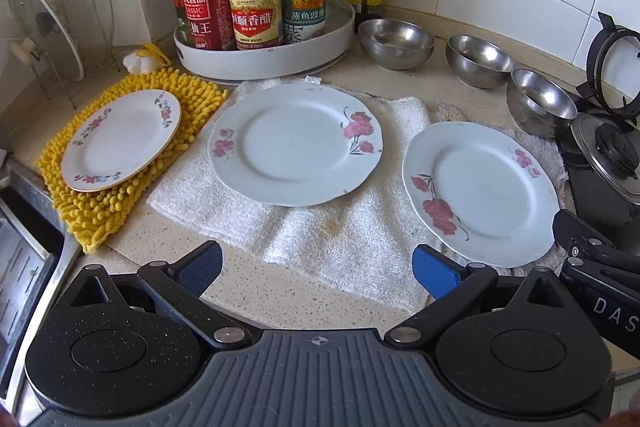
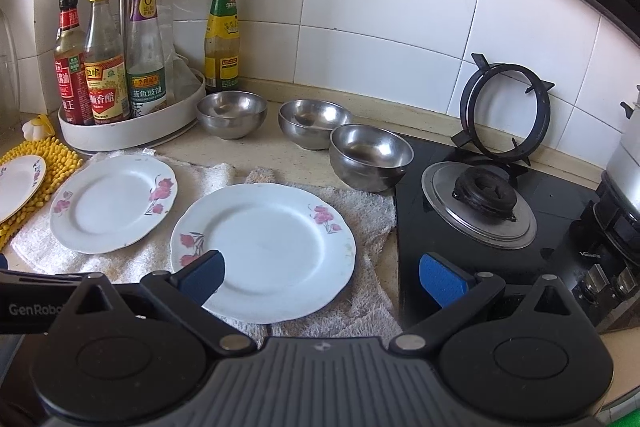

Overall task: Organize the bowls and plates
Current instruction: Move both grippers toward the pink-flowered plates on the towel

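Three flowered plates lie on the counter: a small one [image 1: 120, 141] on a yellow mat, a middle plate [image 1: 296, 145] and a right plate [image 1: 480, 193] on white towels. Behind them stand three steel bowls [image 1: 396, 43], [image 1: 478, 61], [image 1: 540, 103]. My left gripper [image 1: 316, 273] hovers open above the towel's front edge, nothing between its fingers. My right gripper [image 2: 320, 281] is open over the near rim of the right plate [image 2: 264, 251], its left finger [image 2: 202, 279] in front of the plate; whether it touches is unclear. The middle plate [image 2: 114, 203] and the bowls [image 2: 370, 157] lie beyond.
A white turntable rack [image 1: 264, 59] of sauce bottles stands at the back. A glass lid [image 1: 44, 27] leans in a wire rack on the left. A sink edge [image 1: 36, 227] runs at the left. The black gas hob [image 2: 500, 219] with a burner and a loose pan support [image 2: 502, 111] fills the right.
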The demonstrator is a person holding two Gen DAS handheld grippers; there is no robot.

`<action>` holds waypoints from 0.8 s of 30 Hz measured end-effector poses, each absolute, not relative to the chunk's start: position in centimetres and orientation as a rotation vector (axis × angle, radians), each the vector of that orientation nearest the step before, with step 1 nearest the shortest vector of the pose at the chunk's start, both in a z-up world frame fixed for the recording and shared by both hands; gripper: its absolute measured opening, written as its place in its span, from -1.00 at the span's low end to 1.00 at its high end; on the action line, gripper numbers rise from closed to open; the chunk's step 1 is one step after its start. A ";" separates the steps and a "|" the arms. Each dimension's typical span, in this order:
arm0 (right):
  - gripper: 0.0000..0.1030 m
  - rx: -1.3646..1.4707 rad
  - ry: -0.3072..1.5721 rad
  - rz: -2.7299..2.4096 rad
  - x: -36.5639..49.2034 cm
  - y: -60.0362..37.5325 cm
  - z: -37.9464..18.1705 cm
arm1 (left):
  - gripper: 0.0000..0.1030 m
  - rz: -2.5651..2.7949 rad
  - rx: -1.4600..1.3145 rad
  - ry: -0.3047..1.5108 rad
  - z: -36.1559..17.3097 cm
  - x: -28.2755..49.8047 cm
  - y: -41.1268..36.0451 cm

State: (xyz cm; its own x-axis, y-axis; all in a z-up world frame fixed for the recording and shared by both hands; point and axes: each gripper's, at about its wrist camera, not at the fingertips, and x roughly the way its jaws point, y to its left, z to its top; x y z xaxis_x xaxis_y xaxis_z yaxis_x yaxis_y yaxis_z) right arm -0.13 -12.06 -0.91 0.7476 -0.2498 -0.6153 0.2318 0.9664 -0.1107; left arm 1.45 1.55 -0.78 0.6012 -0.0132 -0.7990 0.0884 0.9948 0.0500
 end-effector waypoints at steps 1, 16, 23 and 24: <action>1.00 -0.033 0.679 -0.269 -0.1 -11.9 -1.0 | 0.99 -0.058 0.094 0.926 -0.8 1.6 1.6; 1.00 -0.031 0.713 -0.335 1.4 -10.6 -2.0 | 0.99 -0.101 0.138 0.950 -1.5 3.7 2.9; 1.00 -0.025 0.742 -0.377 1.5 -11.5 -2.6 | 0.99 -0.142 0.147 0.961 -2.2 4.3 3.3; 1.00 -0.025 0.743 -0.383 1.5 -11.7 -2.6 | 0.99 -0.151 0.149 0.967 -2.3 4.4 3.2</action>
